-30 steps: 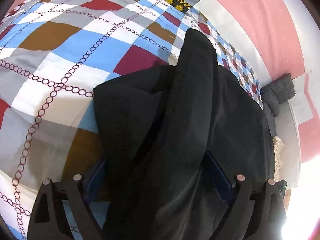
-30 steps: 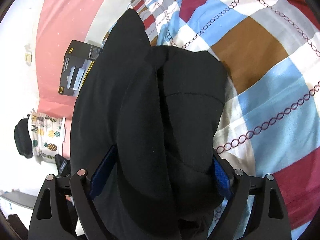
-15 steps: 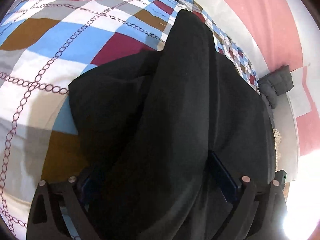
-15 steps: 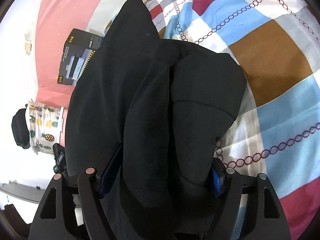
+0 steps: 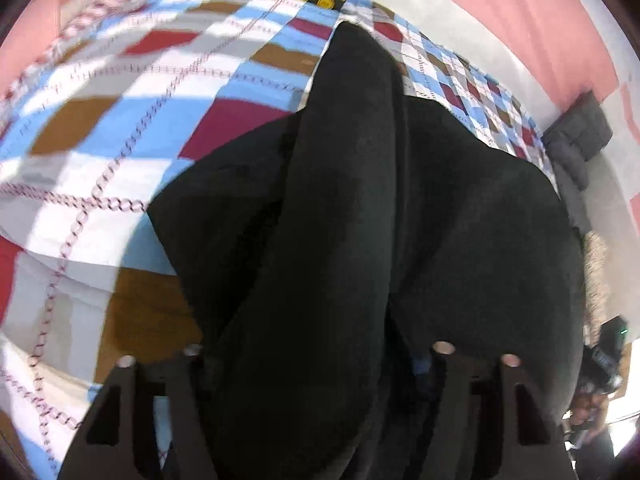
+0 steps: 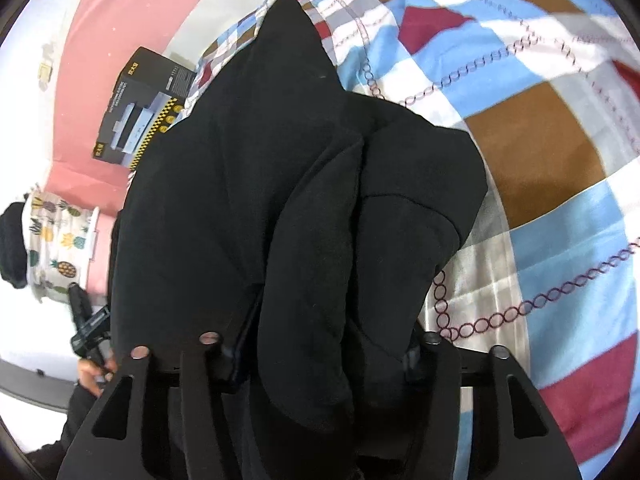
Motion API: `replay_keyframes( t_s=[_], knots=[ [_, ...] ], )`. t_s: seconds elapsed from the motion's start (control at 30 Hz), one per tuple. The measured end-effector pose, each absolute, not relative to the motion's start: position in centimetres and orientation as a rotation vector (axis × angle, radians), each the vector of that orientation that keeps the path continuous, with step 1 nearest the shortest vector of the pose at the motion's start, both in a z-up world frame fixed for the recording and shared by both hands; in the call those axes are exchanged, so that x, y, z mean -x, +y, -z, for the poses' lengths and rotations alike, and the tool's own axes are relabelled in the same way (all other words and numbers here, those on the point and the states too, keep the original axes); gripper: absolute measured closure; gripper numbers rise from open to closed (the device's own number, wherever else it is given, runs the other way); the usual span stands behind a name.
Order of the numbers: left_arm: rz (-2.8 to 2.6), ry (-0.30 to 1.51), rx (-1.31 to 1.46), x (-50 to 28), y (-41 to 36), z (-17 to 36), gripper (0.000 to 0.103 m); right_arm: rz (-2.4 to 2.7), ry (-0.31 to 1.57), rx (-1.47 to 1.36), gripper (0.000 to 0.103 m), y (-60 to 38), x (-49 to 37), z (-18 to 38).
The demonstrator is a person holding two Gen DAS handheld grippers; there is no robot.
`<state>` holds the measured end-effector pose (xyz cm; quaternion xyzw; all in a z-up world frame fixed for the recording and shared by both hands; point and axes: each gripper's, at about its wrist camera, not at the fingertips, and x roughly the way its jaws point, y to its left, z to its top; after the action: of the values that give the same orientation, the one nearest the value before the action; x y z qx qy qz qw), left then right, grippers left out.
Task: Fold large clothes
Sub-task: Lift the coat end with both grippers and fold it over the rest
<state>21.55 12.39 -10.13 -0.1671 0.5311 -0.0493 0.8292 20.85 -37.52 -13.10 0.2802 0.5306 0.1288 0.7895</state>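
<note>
Black garment [image 5: 360, 216] bunched between both clenched fingers, left hand-held gripper [image 5: 316, 360] and right hand-held gripper [image 6: 320, 344] each grasping it, now lifted higher above checked bed [image 5: 120, 152] than a second ago: fold carry under way.

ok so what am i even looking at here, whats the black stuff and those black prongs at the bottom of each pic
No robot here: a person holds a pair of tongs in each hand, with a fisheye camera on each looking along its fingers. One picture is from the left tongs, the other from the right tongs. The prongs are their fingers. The black stuff is one large black garment, pinched by both pairs and draped over a checked bedspread. A black box sits at the bed's far edge.
</note>
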Motion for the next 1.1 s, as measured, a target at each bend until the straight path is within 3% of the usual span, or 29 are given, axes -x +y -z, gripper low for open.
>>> replay_keyframes(
  t_s=[0.07, 0.17, 0.5, 1.1],
  knots=[
    [0.083, 1.11, 0.298, -21.2, 11.5, 8.8, 0.063, -0.258, 1.13, -0.575, 0.062, -37.1, -20.5, 11.8],
    [0.068, 1.078, 0.266, -20.7, 10.9, 6.7, 0.071, -0.253, 1.088, -0.544, 0.066, -36.9, -19.7, 9.3],
    [0.139, 0.937, 0.298, -17.0, 12.5, 1.2, 0.075, -0.333, 0.949, -0.477, 0.069, -34.7, -17.5, 2.0],
    [0.13, 0.802, 0.327, -15.2, 15.5, -4.9, 0.075, -0.434, 0.845, -0.438, 0.069, -31.6, -18.0, -2.2]
  ],
)
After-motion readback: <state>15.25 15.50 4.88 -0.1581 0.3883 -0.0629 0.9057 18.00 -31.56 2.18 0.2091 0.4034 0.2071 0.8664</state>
